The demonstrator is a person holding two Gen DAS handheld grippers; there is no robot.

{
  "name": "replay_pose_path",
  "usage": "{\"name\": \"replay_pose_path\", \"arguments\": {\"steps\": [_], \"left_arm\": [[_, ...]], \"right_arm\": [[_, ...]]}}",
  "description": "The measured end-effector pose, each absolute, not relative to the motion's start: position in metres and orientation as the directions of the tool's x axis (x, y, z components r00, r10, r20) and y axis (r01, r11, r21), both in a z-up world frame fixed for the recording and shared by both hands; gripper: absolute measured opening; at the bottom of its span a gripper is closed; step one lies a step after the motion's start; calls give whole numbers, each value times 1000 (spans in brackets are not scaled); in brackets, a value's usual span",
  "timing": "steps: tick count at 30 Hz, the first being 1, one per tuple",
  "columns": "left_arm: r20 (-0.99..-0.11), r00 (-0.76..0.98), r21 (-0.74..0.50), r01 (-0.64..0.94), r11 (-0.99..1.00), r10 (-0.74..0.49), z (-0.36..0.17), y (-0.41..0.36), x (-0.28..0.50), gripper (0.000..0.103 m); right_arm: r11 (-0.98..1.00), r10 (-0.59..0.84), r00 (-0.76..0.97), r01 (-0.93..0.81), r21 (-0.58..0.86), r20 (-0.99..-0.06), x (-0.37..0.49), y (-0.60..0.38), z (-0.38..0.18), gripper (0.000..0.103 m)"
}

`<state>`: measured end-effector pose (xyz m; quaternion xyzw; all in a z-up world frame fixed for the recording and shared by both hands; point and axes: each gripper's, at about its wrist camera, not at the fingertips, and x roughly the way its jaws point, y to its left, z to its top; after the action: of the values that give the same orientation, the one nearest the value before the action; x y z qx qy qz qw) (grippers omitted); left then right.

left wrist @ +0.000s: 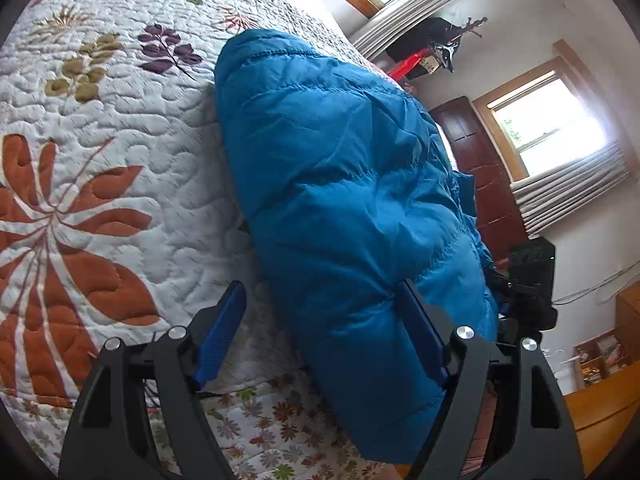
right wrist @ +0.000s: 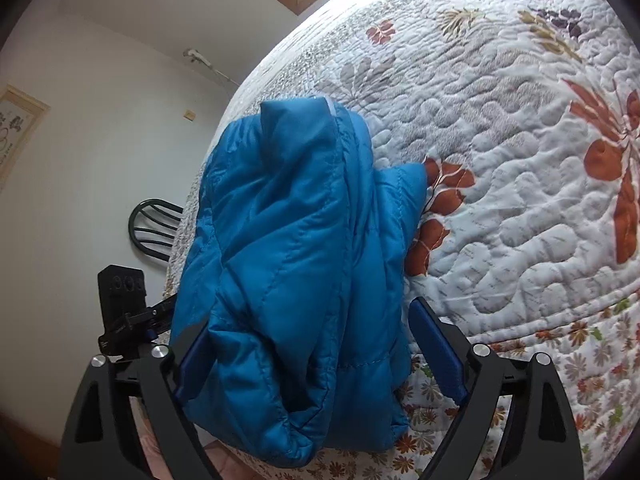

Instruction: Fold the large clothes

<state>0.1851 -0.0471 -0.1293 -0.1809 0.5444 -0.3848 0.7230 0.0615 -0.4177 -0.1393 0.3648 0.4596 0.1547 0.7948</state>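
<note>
The bed's floral quilt (left wrist: 120,152) takes up most of both views and serves as the folding surface. On it, near the edge closest to the person, lies the blue puffer jacket (left wrist: 344,184), already gathered into a long padded bundle with its layers stacked on one another, so the folding looks well along. In the right wrist view a flap of the jacket (right wrist: 304,216) sticks out toward the middle of the quilt (right wrist: 520,184), and the near end of the bundle hangs slightly over the bed edge.

The right tongs (right wrist: 320,352) stand wide apart, straddling that near end; the fabric sits between the blue pads without being pinched, apparently released there. The left tongs (left wrist: 324,332) are also apart, one pad (left wrist: 420,332) against the jacket's side and the other over bare quilt, gripping nothing. Both point at the jacket from either end, probably so the bundle rests undisturbed while they find new holds.
</note>
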Motion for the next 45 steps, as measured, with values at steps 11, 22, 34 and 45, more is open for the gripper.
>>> {"name": "replay_pose_path", "arguments": {"steps": [11,22,34,45], "left_arm": [[-565,4,-769,361,528,-825,-148,-82,193,77],[-543,144,-669,522,530,-827,-108,-76,160,54],[-500,295,-620,534,575,-814,-54,-18,174,54],[-522,441,-614,400,681,-730,-58,61,274,55]], "right_arm": [[633,656,535,-5,774,-532,77,-400,-160,83],[705,606,622,-131,697,-496,48,-378,-121,50],[743,627,611,-280,608,-484,54,-351,-85,50],[709,685,504,-296,640,-526,202,-287,-105,50]]}}
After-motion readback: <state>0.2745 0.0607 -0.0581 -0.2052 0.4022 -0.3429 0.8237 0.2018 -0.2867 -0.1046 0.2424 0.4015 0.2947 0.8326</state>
